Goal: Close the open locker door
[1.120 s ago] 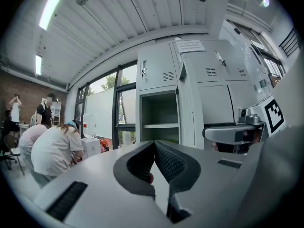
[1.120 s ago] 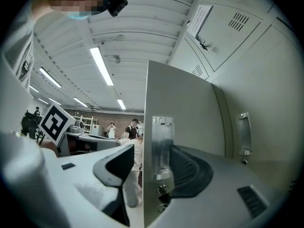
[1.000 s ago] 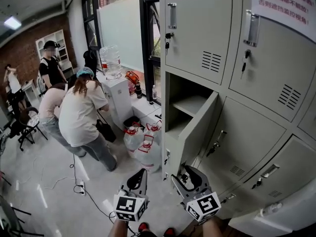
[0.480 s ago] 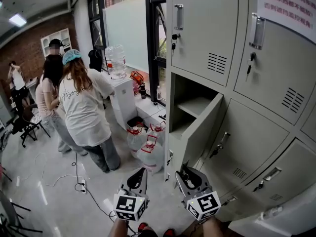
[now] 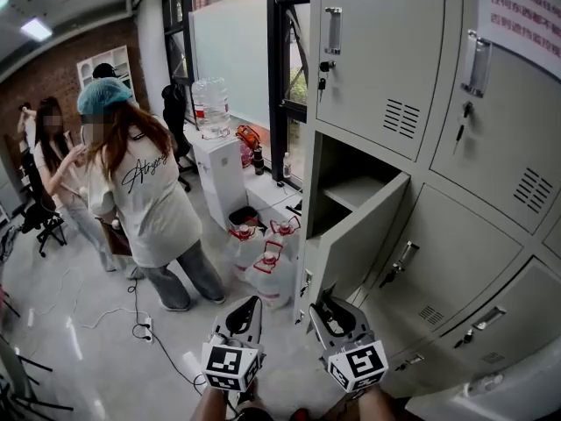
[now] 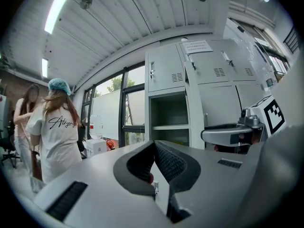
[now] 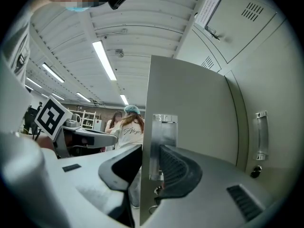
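Note:
The grey locker door (image 5: 355, 235) stands half open, swung out from its compartment (image 5: 346, 178) with a shelf inside. My right gripper (image 5: 326, 305) is at the door's lower free edge. In the right gripper view the door's edge (image 7: 190, 108) and its metal handle (image 7: 161, 137) lie between the jaws of the right gripper (image 7: 151, 151), which are closing onto them, pads against both faces. My left gripper (image 5: 248, 310) hangs left of the door, shut and holding nothing. The left gripper view shows the left gripper (image 6: 153, 146) aimed at the open compartment (image 6: 166, 115).
A person in a white T-shirt and blue cap (image 5: 145, 200) stands on the floor to the left, with other people behind. A water dispenser (image 5: 219, 169) and bagged bottles (image 5: 259, 253) sit beside the lockers. A cable (image 5: 140, 327) trails on the floor. Shut lockers (image 5: 386, 42) surround the open one.
The right jaws have narrowed onto the door's edge. The person in white has straightened up and come nearer. The left gripper has stayed put.

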Motion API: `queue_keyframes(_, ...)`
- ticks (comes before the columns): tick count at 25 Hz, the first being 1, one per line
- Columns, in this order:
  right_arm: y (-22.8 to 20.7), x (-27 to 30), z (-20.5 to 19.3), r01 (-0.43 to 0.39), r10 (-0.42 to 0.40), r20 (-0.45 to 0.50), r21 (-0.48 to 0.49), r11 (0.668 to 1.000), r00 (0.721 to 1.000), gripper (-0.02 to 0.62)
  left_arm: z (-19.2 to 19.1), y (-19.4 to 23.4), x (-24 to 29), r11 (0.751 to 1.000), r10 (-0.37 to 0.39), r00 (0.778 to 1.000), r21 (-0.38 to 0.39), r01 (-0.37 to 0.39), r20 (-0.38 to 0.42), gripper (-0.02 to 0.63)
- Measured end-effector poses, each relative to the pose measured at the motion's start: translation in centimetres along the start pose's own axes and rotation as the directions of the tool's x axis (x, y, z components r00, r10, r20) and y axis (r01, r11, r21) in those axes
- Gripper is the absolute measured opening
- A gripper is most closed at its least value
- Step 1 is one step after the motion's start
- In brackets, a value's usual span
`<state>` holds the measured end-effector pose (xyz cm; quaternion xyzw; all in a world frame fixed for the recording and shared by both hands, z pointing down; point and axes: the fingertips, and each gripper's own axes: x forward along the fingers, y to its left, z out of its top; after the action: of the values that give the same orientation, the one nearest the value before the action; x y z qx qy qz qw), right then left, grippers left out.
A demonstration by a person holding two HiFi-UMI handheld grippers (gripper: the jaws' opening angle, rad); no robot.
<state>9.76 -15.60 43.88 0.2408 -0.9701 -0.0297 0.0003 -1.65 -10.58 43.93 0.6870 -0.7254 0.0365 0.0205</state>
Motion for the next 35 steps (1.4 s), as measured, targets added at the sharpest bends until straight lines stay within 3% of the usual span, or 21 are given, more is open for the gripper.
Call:
queue_keyframes(10, 0.0, 5.4, -0.1, 0.062, -0.062, -0.025, -0.009, 0.998, 0.998, 0.115, 0.2, 4.4, 4.0, 0.998, -0.063, 0.998, 0.002, 0.063, -0.008, 0.021)
queue_keyframes(17, -0.9, 9.4, -0.3, 0.155, -0.156, -0.045, -0.021, 0.988, 0.987, 0.112, 1.0, 7.3, 8.6, 0.985, -0.171, 0.985, 0.008, 0.171, 0.003, 0.021)
queue_keyframes(24, -2.4, 13.3, -0.4, 0.261, -0.262, -0.045, -0.026, 0.965, 0.964, 0.107, 0.9, 9.5, 13.2, 0.955, -0.295, 0.955, 0.018, 0.295, -0.009, 0.021)
queue_keyframes(35, -5.0, 17.0, -0.7, 0.426, -0.427, -0.07, -0.037, 0.904, 0.902, 0.107, 1.5, 11.3, 18.9, 0.888, -0.46, 0.888, 0.022, 0.459, 0.01, 0.021)
